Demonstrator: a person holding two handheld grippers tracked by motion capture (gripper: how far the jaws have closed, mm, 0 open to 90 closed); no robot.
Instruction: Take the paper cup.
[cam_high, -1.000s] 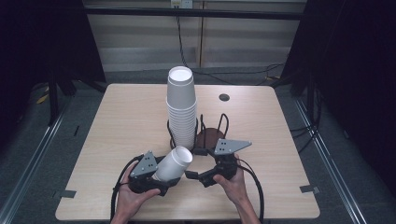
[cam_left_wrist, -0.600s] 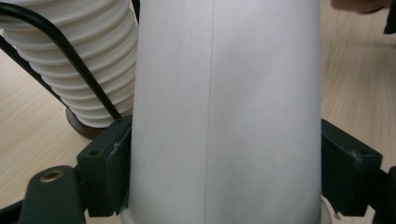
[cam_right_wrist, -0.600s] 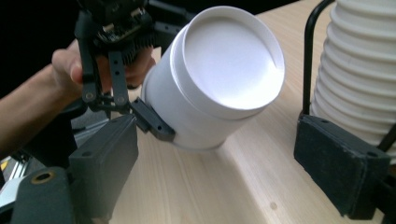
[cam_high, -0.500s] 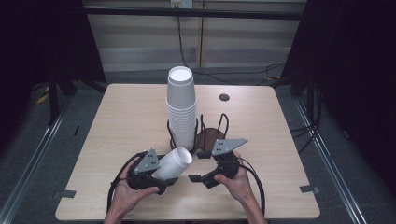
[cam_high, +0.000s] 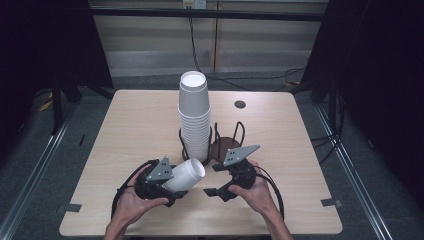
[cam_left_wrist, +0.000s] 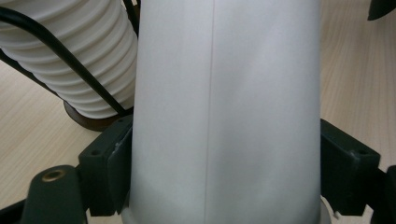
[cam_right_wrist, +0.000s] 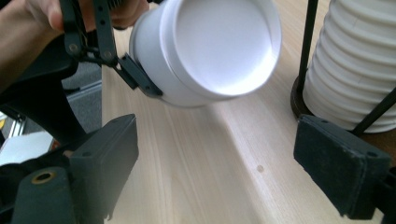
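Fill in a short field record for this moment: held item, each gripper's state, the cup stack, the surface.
held item: single white cup, lying tilted, open mouth toward the right gripper
left gripper: shut on the cup's side wall; its jaws have just been closing tighter
right gripper: open, nothing between its jaws, facing the cup's mouth
cup stack: tall, upright, in a black wire holder on a round dark base
surface: light wooden table

White paper cup (cam_high: 186, 175) lies tilted on its side, mouth facing right.
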